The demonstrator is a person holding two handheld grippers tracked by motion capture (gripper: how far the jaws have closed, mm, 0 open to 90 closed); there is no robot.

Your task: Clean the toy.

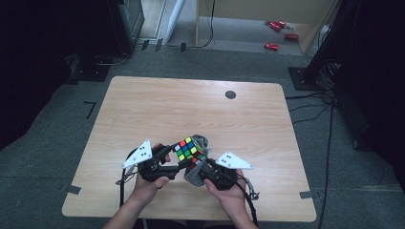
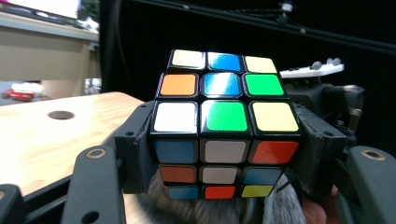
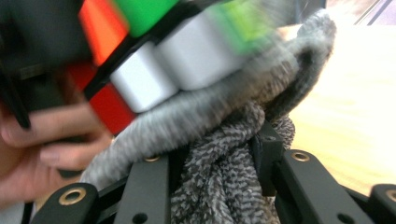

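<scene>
The left tool (image 2: pixel 224 154) is clamped on the multicoloured plastic puzzle cube (image 2: pixel 224 126), one jaw on each side, probably to keep it steady for wiping. The right tool (image 3: pixel 219 186) is closed on a fluffy grey knitted cloth (image 3: pixel 224 154) and presses it against the underside of the cube. The cube is held above the near edge of the light wooden surface (image 1: pixel 191 105), between both tools.
</scene>
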